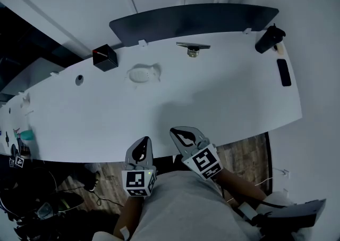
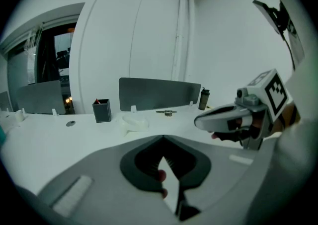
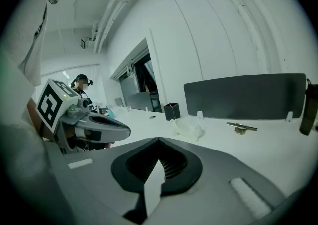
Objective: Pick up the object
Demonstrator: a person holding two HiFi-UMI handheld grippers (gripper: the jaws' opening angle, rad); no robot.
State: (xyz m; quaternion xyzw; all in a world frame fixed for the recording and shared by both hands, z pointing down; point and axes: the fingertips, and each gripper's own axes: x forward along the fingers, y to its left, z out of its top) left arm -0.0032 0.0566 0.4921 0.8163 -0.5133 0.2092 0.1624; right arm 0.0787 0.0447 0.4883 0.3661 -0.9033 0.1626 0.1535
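Note:
On the long white table (image 1: 223, 101) lie a whitish shallow dish-like object (image 1: 142, 74) (image 2: 134, 121) (image 3: 189, 128) and, further back, a small metal piece (image 1: 192, 49) (image 2: 166, 112) (image 3: 242, 127). Both grippers hover at the table's near edge, far short of these. My left gripper (image 1: 143, 141) (image 2: 163, 139) is shut with nothing in it. My right gripper (image 1: 176, 131) (image 3: 159, 140) is beside it, a little further forward, also shut and empty. Each gripper shows in the other's view: the right gripper (image 2: 233, 117) and the left gripper (image 3: 97, 128).
A dark divider panel (image 1: 191, 19) stands along the table's back edge. A black box (image 1: 105, 57) sits at the back left, a black bottle (image 1: 269, 39) at the back right, with a dark phone-like slab (image 1: 283, 72) near it. Wood floor (image 1: 244, 155) lies below the table's edge.

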